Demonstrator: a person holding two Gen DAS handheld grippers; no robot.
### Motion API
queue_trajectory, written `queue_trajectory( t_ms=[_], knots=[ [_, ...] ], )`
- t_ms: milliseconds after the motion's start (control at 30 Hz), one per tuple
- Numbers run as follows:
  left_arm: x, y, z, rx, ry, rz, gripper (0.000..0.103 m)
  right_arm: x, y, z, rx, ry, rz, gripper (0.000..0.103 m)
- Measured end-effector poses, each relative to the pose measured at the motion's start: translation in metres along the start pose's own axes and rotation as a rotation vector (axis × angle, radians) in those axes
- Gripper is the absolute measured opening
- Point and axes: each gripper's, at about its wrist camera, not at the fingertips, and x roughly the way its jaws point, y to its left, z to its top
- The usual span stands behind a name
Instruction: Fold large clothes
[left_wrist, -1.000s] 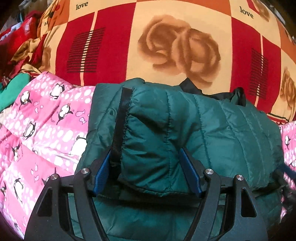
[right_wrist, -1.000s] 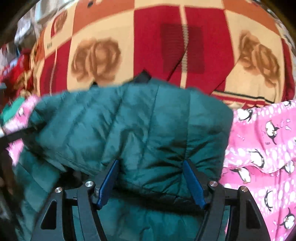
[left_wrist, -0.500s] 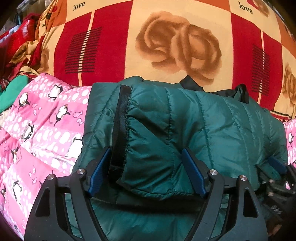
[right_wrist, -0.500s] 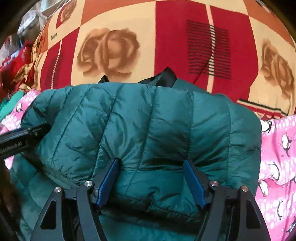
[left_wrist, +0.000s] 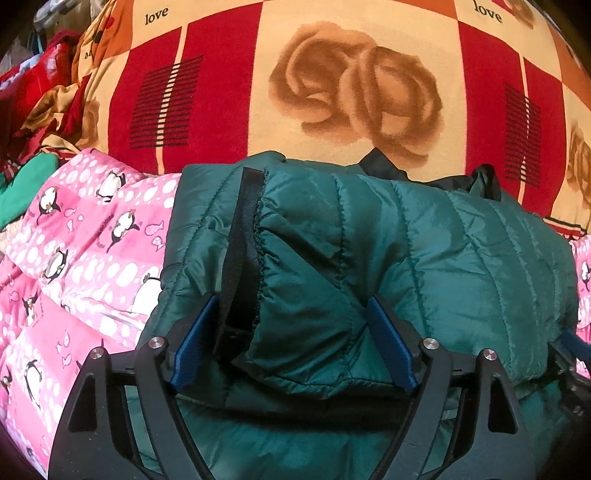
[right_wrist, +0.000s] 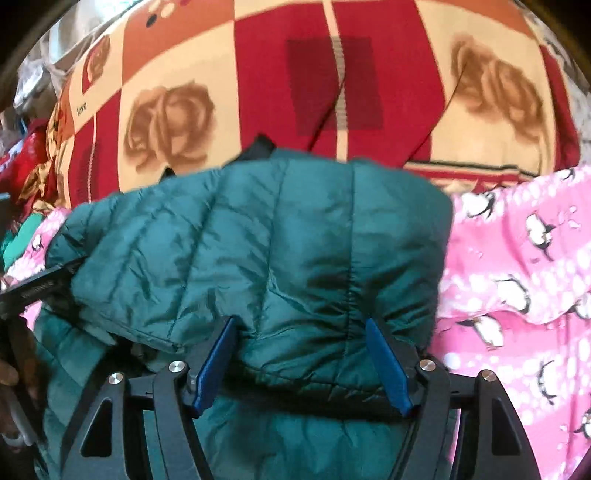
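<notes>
A dark green quilted puffer jacket (left_wrist: 388, 258) lies folded on the bed and fills the middle of both views (right_wrist: 258, 240). A black zipper strip (left_wrist: 240, 240) runs down its left fold. My left gripper (left_wrist: 291, 332) stands wide open, its blue pads on either side of the folded edge, which bulges between them. My right gripper (right_wrist: 301, 350) is also wide open around the jacket's right part. The left tool's black finger (right_wrist: 40, 286) shows at the left edge of the right wrist view.
A pink penguin-print quilt (left_wrist: 81, 258) lies under the jacket and extends on both sides (right_wrist: 517, 277). A red and cream rose-print blanket (left_wrist: 351, 92) covers the bed behind. Crumpled red and green cloth (left_wrist: 29, 147) is piled at the far left.
Both grippers stay open around the jacket. The right wrist view has shifted and blurred, showing more pink quilt on the right. The left wrist view has barely changed.
</notes>
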Motion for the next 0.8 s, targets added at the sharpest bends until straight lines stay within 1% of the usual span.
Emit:
queue_trajectory(
  t_ms=[67, 133, 200, 267, 333, 400, 467, 567, 633, 800],
  knots=[
    [0.001, -0.001, 0.0, 0.006, 0.002, 0.006, 0.084, 0.006, 0.002, 0.001, -0.013, 0.017, -0.011, 0.071],
    [0.0, 0.001, 0.001, 0.005, 0.004, -0.004, 0.084, 0.003, 0.003, 0.004, -0.014, 0.025, -0.016, 0.071],
    [-0.004, 0.005, 0.002, -0.002, 0.013, -0.032, 0.084, -0.006, 0.002, 0.005, -0.009, 0.022, -0.013, 0.071],
    [-0.011, 0.014, 0.003, -0.03, 0.025, -0.066, 0.084, -0.023, 0.0, 0.003, 0.014, -0.008, -0.007, 0.071],
    [-0.023, 0.025, 0.002, -0.069, 0.035, -0.096, 0.084, -0.037, -0.003, 0.0, 0.027, -0.021, -0.006, 0.071],
    [-0.036, 0.031, -0.002, -0.077, 0.035, -0.111, 0.084, -0.047, -0.005, -0.005, 0.026, -0.02, -0.009, 0.071],
    [-0.049, 0.034, -0.008, -0.059, 0.03, -0.105, 0.084, -0.058, -0.006, -0.011, 0.024, -0.018, -0.015, 0.071],
    [-0.069, 0.039, -0.023, -0.011, 0.035, -0.074, 0.084, -0.068, -0.008, -0.022, 0.029, -0.005, -0.01, 0.071],
    [-0.078, 0.043, -0.033, 0.002, 0.043, -0.07, 0.084, -0.076, -0.008, -0.031, 0.031, -0.001, -0.007, 0.071],
    [-0.096, 0.055, -0.06, 0.008, 0.05, -0.06, 0.084, -0.088, -0.003, -0.055, 0.008, 0.021, -0.034, 0.071]
  ],
)
